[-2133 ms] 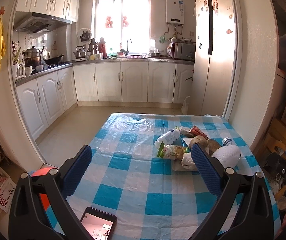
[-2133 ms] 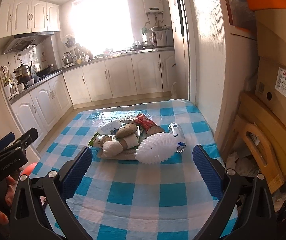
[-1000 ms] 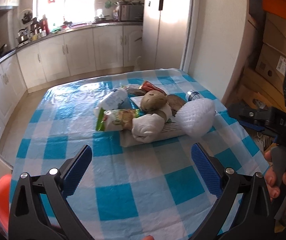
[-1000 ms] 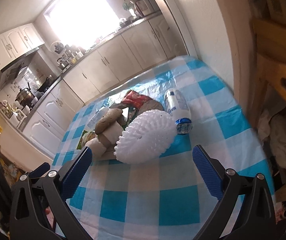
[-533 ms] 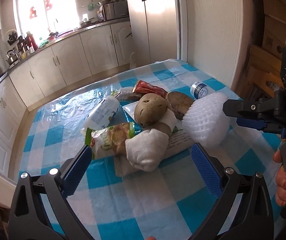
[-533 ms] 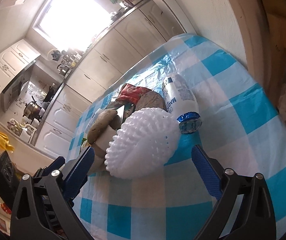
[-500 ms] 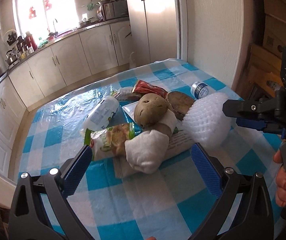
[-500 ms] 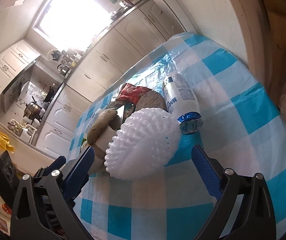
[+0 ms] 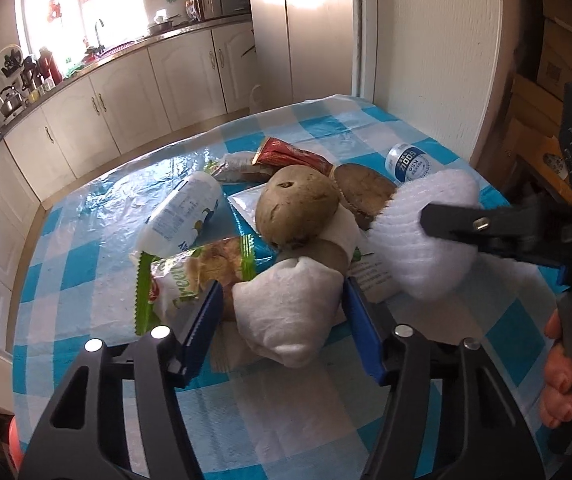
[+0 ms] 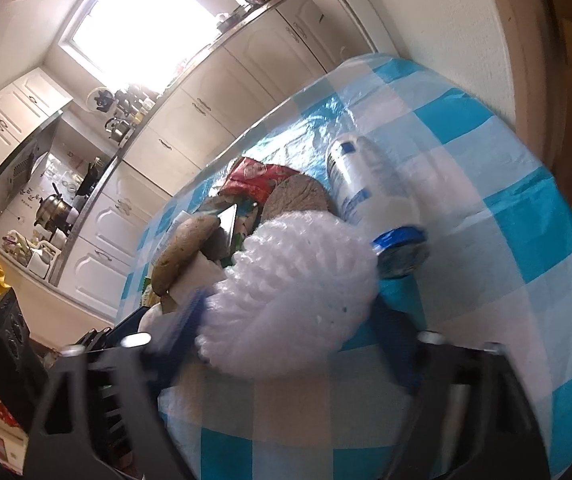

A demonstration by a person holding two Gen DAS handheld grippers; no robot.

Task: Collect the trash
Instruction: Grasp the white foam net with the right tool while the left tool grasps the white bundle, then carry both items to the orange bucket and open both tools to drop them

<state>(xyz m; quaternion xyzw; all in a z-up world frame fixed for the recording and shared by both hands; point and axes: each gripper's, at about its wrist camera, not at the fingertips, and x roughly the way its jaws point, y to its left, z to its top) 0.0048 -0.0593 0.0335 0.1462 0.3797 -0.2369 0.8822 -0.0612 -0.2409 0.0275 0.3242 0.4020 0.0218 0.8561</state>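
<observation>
A trash pile lies on the blue-checked table (image 9: 98, 248). My left gripper (image 9: 282, 284) is low over the pile's near end, its jaws closing around a crumpled white tissue wad (image 9: 286, 312); a thin gap shows at the left pad. Behind the wad are a green snack wrapper (image 9: 198, 272), a white bottle (image 9: 178, 216), a brown potato (image 9: 294, 212), a red wrapper (image 9: 290, 156) and a water bottle (image 9: 408, 162). My right gripper (image 10: 288, 300) is closing around a white foam fruit net (image 10: 290, 300), blurred. One of its fingers (image 9: 466, 228) crosses that foam net (image 9: 426, 256).
A printed paper sheet (image 9: 370, 276) lies under the pile. A wall (image 9: 438, 60) and stacked cardboard boxes (image 9: 558, 64) stand close on the right. A person's hand (image 9: 566, 364) holds the right gripper's handle. Kitchen cabinets (image 9: 126, 96) line the far side.
Both grippers have come down and in toward the pile. The left jaws have narrowed around the tissue wad and the right jaws around the foam net.
</observation>
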